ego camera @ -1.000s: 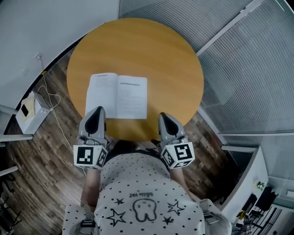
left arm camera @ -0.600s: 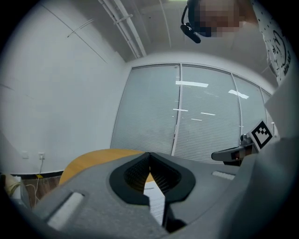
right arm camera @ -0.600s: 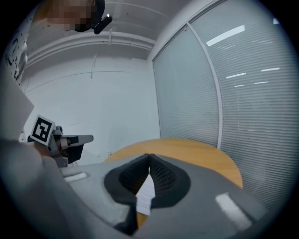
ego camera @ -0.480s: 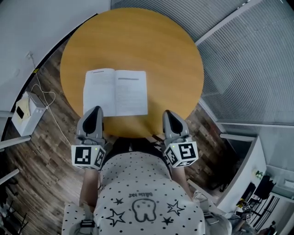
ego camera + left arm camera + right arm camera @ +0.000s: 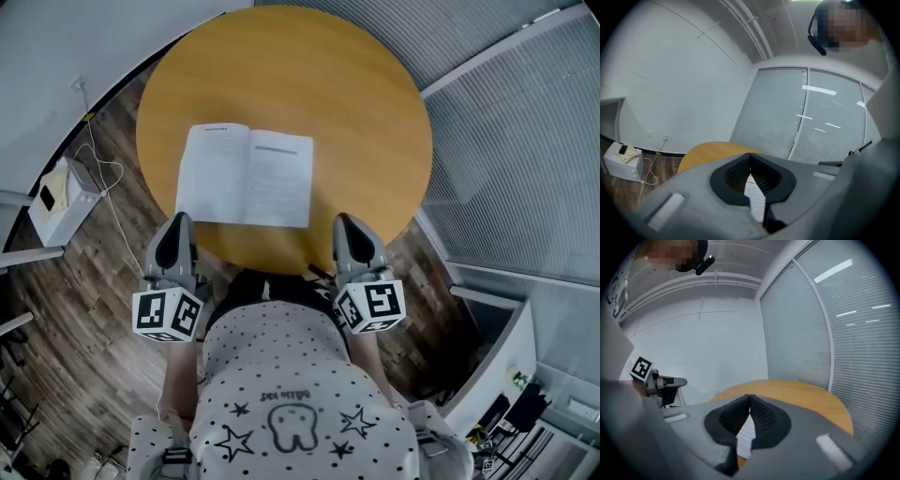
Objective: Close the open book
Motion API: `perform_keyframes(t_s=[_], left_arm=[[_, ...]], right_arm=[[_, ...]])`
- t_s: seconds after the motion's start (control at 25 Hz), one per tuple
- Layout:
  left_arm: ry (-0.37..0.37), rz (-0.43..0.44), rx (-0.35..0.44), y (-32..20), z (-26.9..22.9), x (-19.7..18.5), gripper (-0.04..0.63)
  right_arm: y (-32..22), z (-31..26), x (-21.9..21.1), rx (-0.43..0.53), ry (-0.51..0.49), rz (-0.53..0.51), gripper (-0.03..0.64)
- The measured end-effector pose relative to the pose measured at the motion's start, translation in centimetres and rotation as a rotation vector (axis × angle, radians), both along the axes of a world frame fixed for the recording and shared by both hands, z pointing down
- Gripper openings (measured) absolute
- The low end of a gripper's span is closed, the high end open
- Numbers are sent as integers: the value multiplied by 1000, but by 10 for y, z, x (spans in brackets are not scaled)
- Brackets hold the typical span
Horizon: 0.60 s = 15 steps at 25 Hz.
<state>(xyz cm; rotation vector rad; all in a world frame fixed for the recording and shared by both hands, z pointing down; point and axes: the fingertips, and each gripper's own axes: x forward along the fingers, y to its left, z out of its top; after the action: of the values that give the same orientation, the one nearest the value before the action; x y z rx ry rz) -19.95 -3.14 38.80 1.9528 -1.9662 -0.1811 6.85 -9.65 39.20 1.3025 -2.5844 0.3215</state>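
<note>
An open book [image 5: 246, 176] lies flat with its white pages up on the round wooden table [image 5: 309, 84], near the table's front edge. My left gripper [image 5: 175, 225] hovers just off the front-left edge, below the book's left page, and its jaws are shut on nothing. My right gripper [image 5: 349, 228] hangs off the front edge, to the right of the book's lower right corner, also shut and empty. A strip of book page [image 5: 754, 199] shows through the closed jaws in the left gripper view. The same page [image 5: 745, 436] appears in the right gripper view.
A small white box [image 5: 61, 199] with a trailing cord sits on the wood floor left of the table. A glass wall with blinds [image 5: 506, 131] curves round the right. The person's dotted shirt [image 5: 281, 394] fills the bottom of the head view.
The left gripper has dropped back off the table's edge, away from the book's left page. The right gripper has barely shifted. The book lies as before.
</note>
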Motion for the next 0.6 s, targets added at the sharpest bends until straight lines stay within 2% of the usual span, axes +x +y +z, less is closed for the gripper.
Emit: perform_keyframes(t_s=[0.28,0.44,0.6], left_arm=[[106,-65,-21,14,10,15,11],[131,-98,-84,16,24,14,11],[195,-141,-129,16,41,8,11]], right_arm=[[-12,-3,12,-5,0,-52,5],[-19,-4,12,-11,3,-75,5],[-23,0,14,-20,6,-85,5]])
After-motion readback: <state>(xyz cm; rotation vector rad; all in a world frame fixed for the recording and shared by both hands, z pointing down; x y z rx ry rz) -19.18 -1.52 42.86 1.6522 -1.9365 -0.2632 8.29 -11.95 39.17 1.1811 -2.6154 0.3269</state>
